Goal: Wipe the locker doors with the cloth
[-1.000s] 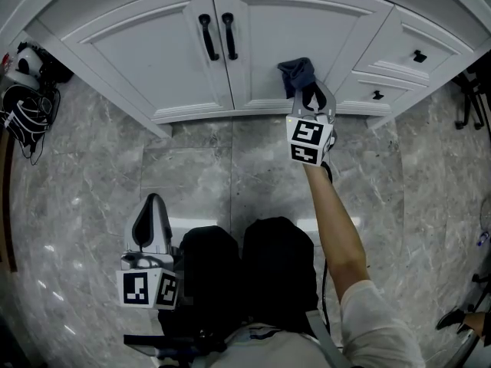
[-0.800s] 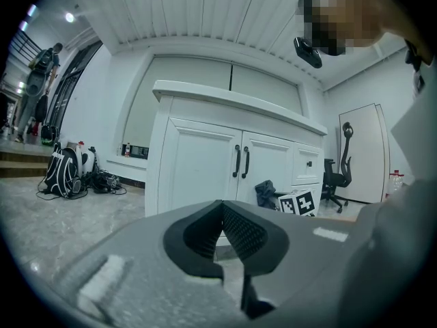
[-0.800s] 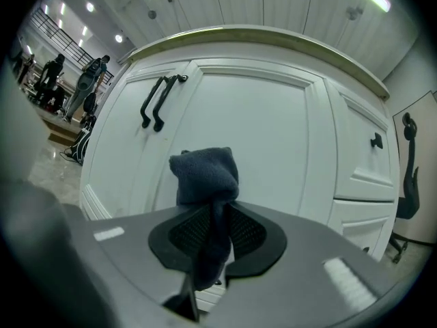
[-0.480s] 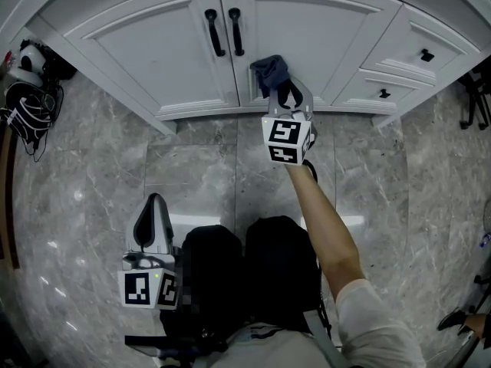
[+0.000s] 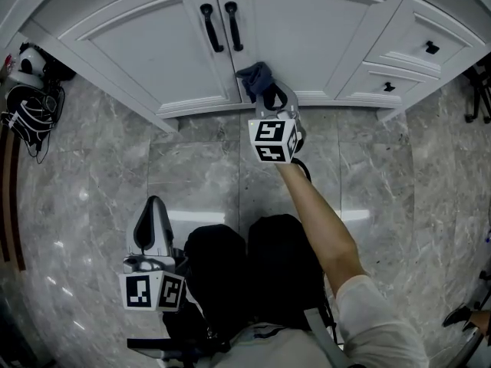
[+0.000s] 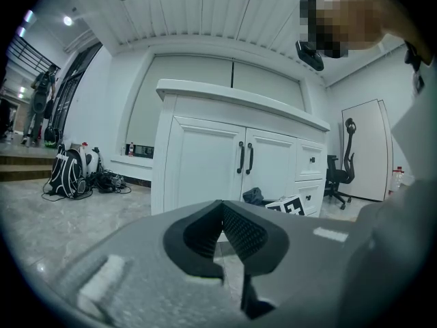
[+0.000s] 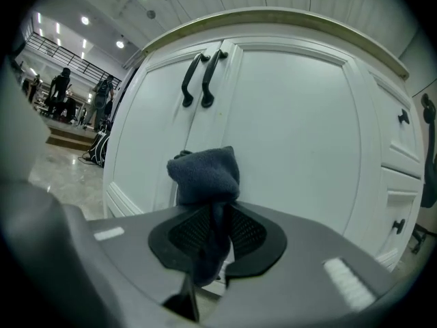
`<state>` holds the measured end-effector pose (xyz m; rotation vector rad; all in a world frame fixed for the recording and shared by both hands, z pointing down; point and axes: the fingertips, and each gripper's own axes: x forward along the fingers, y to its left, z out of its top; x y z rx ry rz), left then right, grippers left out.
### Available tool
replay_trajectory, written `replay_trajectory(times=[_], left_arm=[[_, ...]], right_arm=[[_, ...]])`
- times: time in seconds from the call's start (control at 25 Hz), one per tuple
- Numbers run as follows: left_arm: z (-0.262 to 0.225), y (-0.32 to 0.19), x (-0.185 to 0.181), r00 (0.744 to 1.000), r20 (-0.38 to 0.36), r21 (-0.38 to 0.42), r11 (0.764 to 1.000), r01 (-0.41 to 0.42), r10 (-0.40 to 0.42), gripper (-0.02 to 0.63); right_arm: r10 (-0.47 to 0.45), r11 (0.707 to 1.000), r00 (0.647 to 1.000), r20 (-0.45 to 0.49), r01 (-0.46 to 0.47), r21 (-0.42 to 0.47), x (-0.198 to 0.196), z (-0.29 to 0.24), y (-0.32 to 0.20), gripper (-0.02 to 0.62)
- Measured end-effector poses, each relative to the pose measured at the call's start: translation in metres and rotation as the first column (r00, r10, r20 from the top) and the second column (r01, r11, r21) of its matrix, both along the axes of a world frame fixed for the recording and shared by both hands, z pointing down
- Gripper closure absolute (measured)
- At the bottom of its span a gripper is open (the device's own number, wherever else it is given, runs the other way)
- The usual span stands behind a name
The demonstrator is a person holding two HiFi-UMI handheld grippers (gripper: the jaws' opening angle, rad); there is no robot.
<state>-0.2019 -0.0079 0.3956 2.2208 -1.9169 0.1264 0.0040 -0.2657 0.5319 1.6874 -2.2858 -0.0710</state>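
A white cabinet has two locker doors, a left door (image 5: pixel 146 44) and a right door (image 5: pixel 307 29), with black handles (image 5: pixel 219 27) at the seam. My right gripper (image 5: pixel 268 98) is shut on a dark blue cloth (image 5: pixel 255 79). The cloth is bunched against the lower part of the right door, close to the seam. In the right gripper view the cloth (image 7: pixel 205 173) sticks up from between the pads in front of the right door (image 7: pixel 293 128). My left gripper (image 5: pixel 153 204) hangs low by the person's left leg, shut on nothing, and stays away from the doors.
Small drawers (image 5: pixel 414 48) with black knobs flank the doors on the right. A backpack and cables (image 5: pixel 27 90) lie on the marble floor at the left. An office chair (image 6: pixel 338 176) stands beyond the cabinet. The person's dark trousers (image 5: pixel 253 267) fill the lower middle.
My right gripper has slid left and lower across the right door with the cloth, from mid-door toward the seam. The left gripper has stayed where it was.
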Motion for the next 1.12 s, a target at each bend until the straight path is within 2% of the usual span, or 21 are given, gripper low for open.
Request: replay_trajectory(times=[0.2, 0.36, 0.84, 1.0, 1.12], left_arm=[[0.001, -0.001, 0.001, 1.0, 0.007, -0.006, 1.0, 0.0, 0.0, 0.604], [0.0, -0.001, 0.0, 1.0, 0.015, -0.005, 1.0, 0.006, -0.006, 0.604], [-0.002, -0.004, 0.017, 0.999, 0.035, -0.009, 1.0, -0.019, 0.02, 0.604], [-0.005, -0.004, 0.025, 0.999, 0.042, -0.006, 1.0, -0.03, 0.031, 0.604], [-0.006, -0.004, 0.03, 0.998, 0.047, -0.006, 0.999, -0.038, 0.038, 0.604]], right_arm=[[-0.015, 0.998, 0.999, -0.043, 0.012, -0.055, 0.003, 0.033, 0.0, 0.526], [-0.001, 0.997, 0.997, -0.083, -0.006, -0.077, 0.02, 0.049, 0.0, 0.525], [0.109, 0.985, 0.979, -0.174, -0.13, -0.11, 0.122, 0.069, -0.004, 0.523], [0.167, 0.973, 0.972, -0.164, -0.189, -0.131, 0.157, 0.072, -0.004, 0.523], [0.172, 0.97, 0.972, -0.16, -0.195, -0.144, 0.169, 0.074, -0.004, 0.523]])
